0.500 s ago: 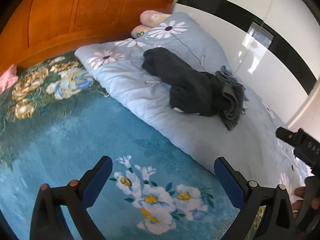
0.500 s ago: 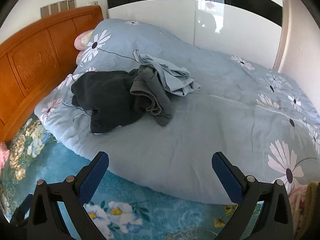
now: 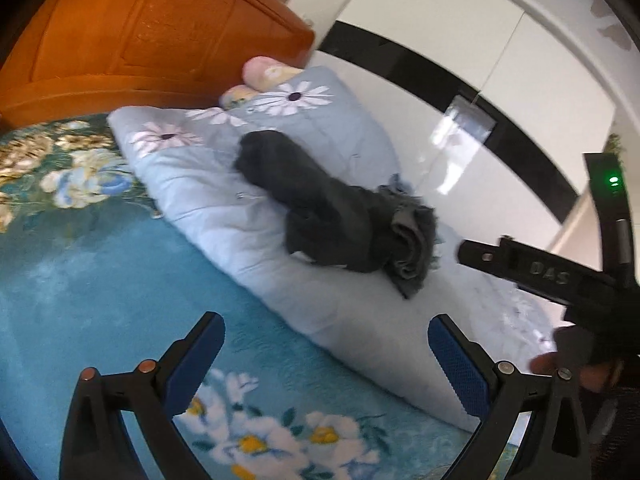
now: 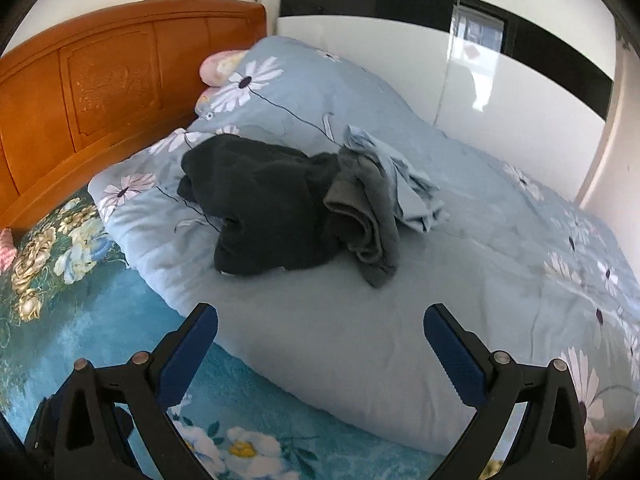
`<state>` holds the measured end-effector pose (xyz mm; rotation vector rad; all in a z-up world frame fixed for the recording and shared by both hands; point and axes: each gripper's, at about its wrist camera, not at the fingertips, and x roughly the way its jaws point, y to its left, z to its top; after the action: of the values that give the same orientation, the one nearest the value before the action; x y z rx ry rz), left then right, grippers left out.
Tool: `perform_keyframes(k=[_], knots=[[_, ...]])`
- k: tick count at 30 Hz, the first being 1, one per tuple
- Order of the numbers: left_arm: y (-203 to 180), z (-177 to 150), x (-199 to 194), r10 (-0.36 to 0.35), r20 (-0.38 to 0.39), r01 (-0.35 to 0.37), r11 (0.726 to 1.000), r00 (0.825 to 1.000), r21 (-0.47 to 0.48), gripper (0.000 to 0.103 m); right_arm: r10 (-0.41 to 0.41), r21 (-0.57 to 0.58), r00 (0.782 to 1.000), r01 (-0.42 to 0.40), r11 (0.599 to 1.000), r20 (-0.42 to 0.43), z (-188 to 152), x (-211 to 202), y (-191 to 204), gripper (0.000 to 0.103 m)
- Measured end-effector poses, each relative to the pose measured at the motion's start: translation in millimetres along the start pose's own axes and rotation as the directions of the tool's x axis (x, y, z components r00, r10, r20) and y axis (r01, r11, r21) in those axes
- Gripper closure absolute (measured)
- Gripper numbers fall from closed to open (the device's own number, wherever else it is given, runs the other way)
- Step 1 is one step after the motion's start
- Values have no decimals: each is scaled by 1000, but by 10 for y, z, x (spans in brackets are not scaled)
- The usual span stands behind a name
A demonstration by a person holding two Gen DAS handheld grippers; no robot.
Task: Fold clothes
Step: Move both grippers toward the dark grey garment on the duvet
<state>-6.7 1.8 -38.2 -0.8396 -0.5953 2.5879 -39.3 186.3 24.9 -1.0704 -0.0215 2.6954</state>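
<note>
Clothes [image 4: 288,204] are lying heaped on the bed [image 4: 320,340] at twelve o'clock from both hand-held grippers, long axis running ten to four. We are holding the right hand-held gripper [image 4: 320,354] nearer; the left hand-held gripper [image 3: 326,354] sits farther. Both are spread apart, empty. We count three garments, two grippers.

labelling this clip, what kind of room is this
Most likely a bedroom: a wooden headboard, a floral quilt with a heap of clothes on it, and a glossy wardrobe behind.
</note>
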Motion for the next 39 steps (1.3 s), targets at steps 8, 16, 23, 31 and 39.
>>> perform_keyframes(k=[8, 16, 23, 31, 39], knots=[[208, 19, 81, -12, -17, 12, 999, 1000, -40, 0, -17, -36, 1000, 16, 999, -14, 11, 119, 119, 0], [363, 128, 54, 32, 25, -29, 991, 999, -133, 0, -19, -117, 998, 12, 993, -54, -65, 262, 384, 0], [448, 147, 63, 35, 21, -31, 984, 999, -175, 0, -17, -132, 999, 10, 991, -51, -68, 290, 483, 0], [492, 133, 102, 28, 16, -25, 980, 999, -196, 0, -27, -107, 995, 17, 994, -93, -125, 406, 435, 0], [541, 112, 157, 12, 14, -9, 973, 1000, -232, 0, -24, -83, 992, 14, 996, -124, -171, 526, 408, 0]])
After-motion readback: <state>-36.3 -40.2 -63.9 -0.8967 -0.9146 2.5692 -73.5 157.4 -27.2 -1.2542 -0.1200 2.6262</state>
